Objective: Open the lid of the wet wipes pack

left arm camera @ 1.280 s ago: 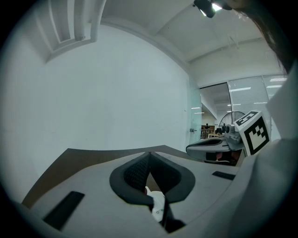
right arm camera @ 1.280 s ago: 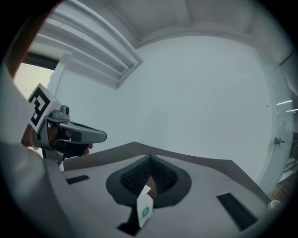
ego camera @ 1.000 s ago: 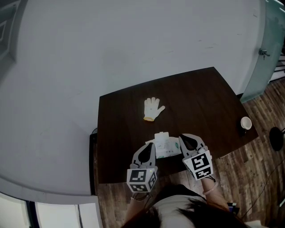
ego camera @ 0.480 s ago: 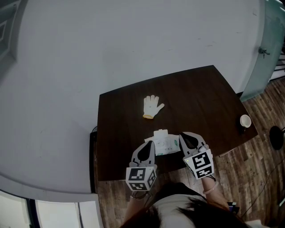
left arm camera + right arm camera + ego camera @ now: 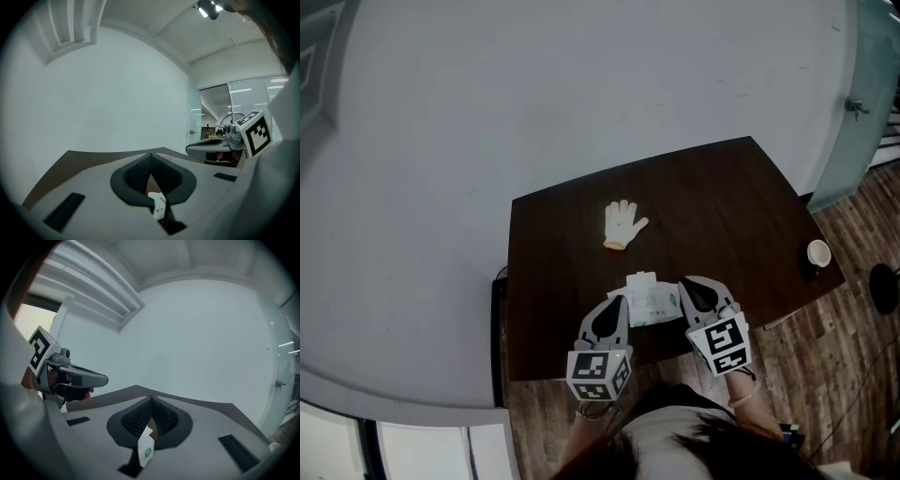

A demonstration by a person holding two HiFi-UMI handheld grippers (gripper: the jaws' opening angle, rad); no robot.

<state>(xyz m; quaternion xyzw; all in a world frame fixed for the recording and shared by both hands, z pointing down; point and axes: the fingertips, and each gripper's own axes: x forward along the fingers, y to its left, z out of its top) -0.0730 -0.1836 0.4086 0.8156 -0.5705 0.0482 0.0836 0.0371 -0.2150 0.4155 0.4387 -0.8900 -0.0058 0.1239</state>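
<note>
The white wet wipes pack (image 5: 649,302) with green print lies near the front edge of the dark table (image 5: 722,216), held at both ends. My left gripper (image 5: 617,307) is shut on its left edge; in the left gripper view a white corner of the pack (image 5: 158,205) shows pinched between the closed jaws. My right gripper (image 5: 682,293) is shut on the right end, where a thin white flap with a green label (image 5: 145,449) sticks up between its jaws. Whether the lid is raised is hidden.
A white work glove (image 5: 622,225) lies flat in the middle of the table. A small white cup (image 5: 817,255) stands at the table's right edge. A grey wall runs behind the table, and wooden floor lies in front and to the right.
</note>
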